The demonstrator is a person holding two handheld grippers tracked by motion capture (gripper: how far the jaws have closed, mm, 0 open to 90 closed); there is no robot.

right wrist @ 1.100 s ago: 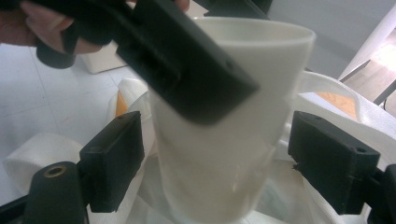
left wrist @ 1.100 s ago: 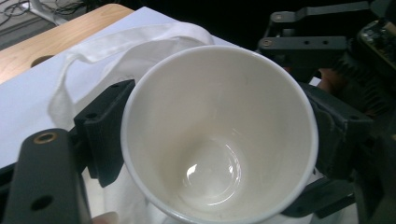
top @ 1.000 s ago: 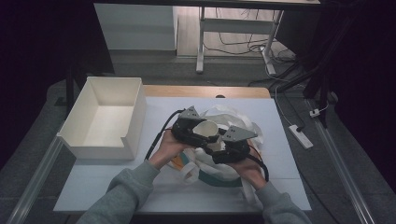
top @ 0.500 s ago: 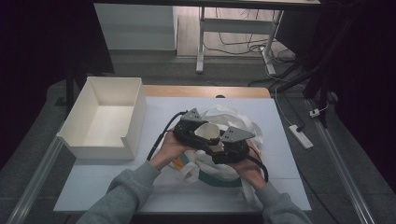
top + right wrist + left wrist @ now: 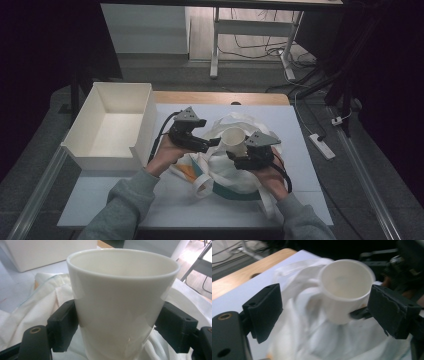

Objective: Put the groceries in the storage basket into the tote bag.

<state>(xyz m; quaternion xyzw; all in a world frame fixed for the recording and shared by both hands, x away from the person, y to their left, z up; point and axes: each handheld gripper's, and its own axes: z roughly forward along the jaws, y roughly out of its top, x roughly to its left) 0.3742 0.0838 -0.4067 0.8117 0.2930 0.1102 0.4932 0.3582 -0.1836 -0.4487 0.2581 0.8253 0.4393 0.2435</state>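
Right tongs [image 5: 239, 153] clamp white cup [image 5: 234, 141] upright; left tongs [image 5: 212, 143] just opened wide, empty.

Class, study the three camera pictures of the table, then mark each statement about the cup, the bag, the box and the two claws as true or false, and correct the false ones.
1. The right claw grips the white cup by its sides. True.
2. The cup lies on its side inside the white box. False: it is upright, held above the cloth bag, and nothing can be seen in the box.
3. The left claw is clamped on the cup. False: its jaws stand wide apart, having just been opening, with the cup beyond them.
4. The box sits to the left of the bag in the high view. True.
5. The cup is full of coffee. False: it looks empty.
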